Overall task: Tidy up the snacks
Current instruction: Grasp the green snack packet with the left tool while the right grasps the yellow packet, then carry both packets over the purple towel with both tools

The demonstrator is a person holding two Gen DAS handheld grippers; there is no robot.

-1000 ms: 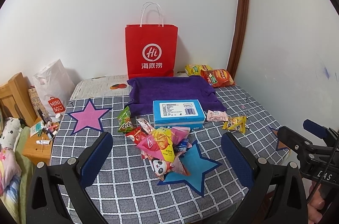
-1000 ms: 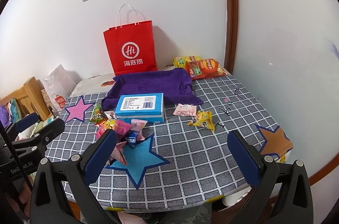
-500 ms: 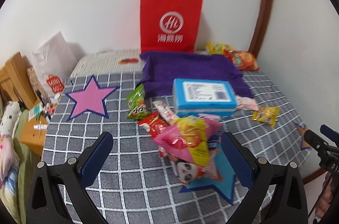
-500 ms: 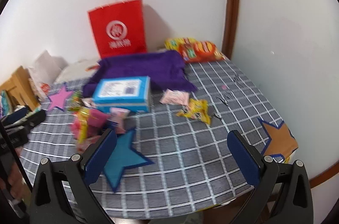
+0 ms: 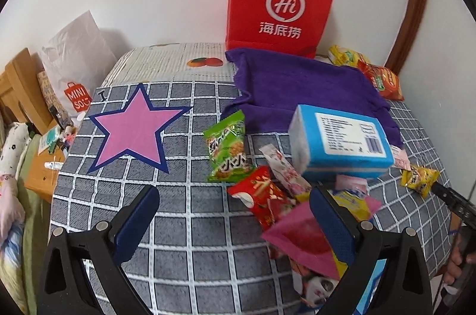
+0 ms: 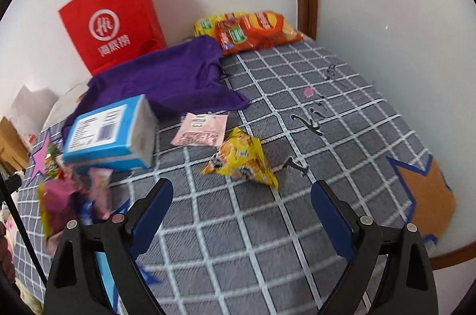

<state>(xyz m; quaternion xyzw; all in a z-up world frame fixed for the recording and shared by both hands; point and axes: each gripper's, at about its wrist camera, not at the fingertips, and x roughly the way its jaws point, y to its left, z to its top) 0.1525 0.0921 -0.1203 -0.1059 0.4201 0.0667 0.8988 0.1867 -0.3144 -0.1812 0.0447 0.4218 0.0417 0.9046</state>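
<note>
A heap of snack packets lies on the grey checked table [image 5: 190, 225]: a green packet [image 5: 227, 148], a red one [image 5: 264, 196] and a pink one [image 5: 300, 243] beside a blue box [image 5: 339, 140]. My left gripper [image 5: 235, 222] hovers open just in front of the heap, its right finger over the pink packet. In the right wrist view a yellow packet [image 6: 241, 158] and a pale pink sachet [image 6: 200, 132] lie ahead of my right gripper [image 6: 241, 212]. Its jaws are closing, still wide, with nothing between them.
A red paper bag [image 5: 279, 2] stands against the back wall behind a purple cloth [image 5: 300, 88]. Orange and yellow chip bags [image 6: 253, 29] lie in the back right corner. A white shopping bag [image 5: 74, 59] and a wooden bedside stand are left of the table.
Both grippers have come down and closer to the table. The left now sits near the snack heap, the right near the yellow packet. The right jaws have narrowed slightly.
</note>
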